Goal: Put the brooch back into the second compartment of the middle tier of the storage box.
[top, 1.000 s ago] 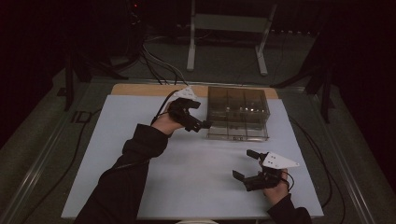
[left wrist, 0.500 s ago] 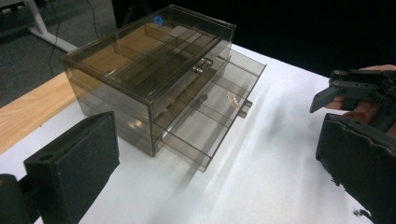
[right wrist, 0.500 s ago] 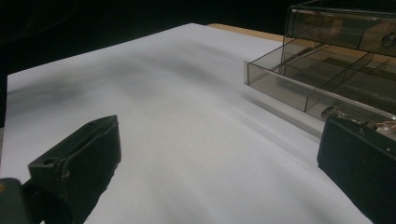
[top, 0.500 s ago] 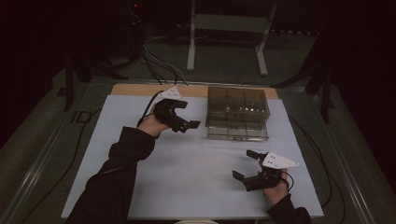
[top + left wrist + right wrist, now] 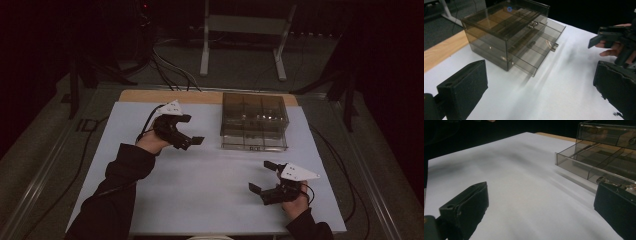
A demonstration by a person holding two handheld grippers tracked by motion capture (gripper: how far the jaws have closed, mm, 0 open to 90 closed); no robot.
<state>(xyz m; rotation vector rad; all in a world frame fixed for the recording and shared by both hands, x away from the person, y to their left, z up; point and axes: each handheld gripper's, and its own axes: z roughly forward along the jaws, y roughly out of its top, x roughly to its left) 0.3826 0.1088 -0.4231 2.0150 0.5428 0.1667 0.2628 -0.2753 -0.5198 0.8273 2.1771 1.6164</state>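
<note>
Smoked-plastic drawer box (image 5: pixel 254 120) stands on the white sheet (image 5: pixel 210 185) at the far middle of the counter (image 5: pixel 150 96), with its front facing the person.

Left gripper (image 5: pixel 189 131): held above the sheet just left of the box, clear of it. Its jaws are spread wide and carry nothing (the left gripper view shows both black pads far apart, with bare sheet between them).

Right gripper (image 5: pixel 261 176): low over the near right part of the sheet, well apart from the box front. Its jaws are likewise wide apart and empty.

State of the box: in the left gripper view, the lowest drawer (image 5: pixel 534 53) is pulled out part way, its front edge standing proud of the case. The right gripper view shows the same open tray (image 5: pixel 599 163) with dividers inside. The upper drawers look flush with the case. There are small metal pieces in the compartments, but they are too dim to identify.

Progress, judged: a drawer is already open, and neither gripper is in contact with the box or holding any item. If the work is to take something out or put something in, that is not yet started. If it is to shut the drawer, the push is still to come. The left gripper is the nearer one for either move.
</note>
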